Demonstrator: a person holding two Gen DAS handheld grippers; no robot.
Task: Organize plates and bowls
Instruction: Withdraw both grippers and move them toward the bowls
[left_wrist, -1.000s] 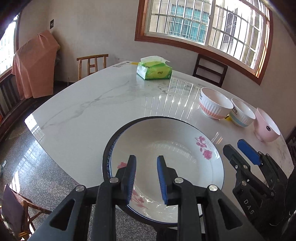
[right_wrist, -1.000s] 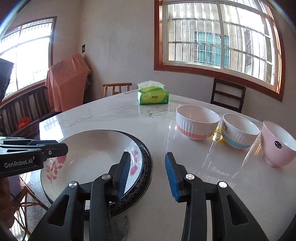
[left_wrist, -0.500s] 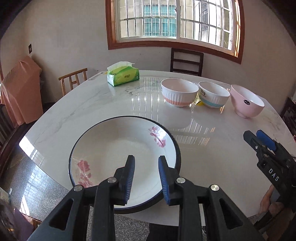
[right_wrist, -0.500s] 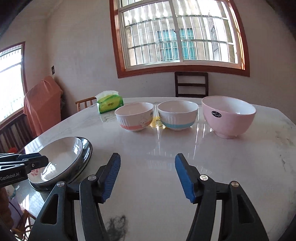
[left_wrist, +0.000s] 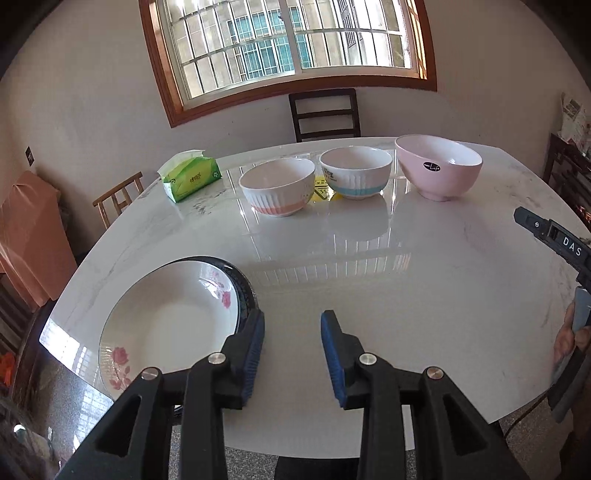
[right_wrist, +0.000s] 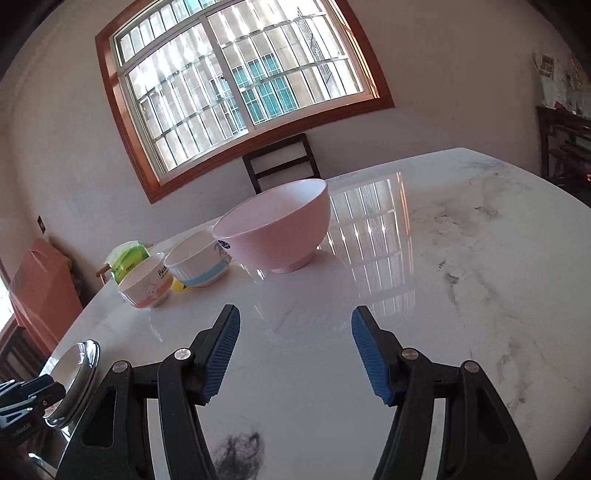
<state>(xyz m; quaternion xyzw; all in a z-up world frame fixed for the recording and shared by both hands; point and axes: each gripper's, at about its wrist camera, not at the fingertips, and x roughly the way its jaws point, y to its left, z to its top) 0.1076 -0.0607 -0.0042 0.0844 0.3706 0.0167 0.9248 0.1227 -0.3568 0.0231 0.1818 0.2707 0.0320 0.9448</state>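
Note:
A white plate with pink flowers lies stacked on a dark-rimmed plate near the table's left front edge. Three bowls stand in a row at the back: a white one with a pink band, a white one with a blue band and a pink bowl. My left gripper hovers just right of the plates, its jaws opening with nothing between them. My right gripper points at the pink bowl from a short way off, jaws opening and empty.
A green tissue pack sits at the back left of the marble table. Chairs stand behind the table and at its left. A small yellow thing lies between the two white bowls. A dark smudge marks the tabletop.
Both grippers have swung to the right, away from the plates and toward the bowls. Their jaws stand wider than before. The plates stay on the table.

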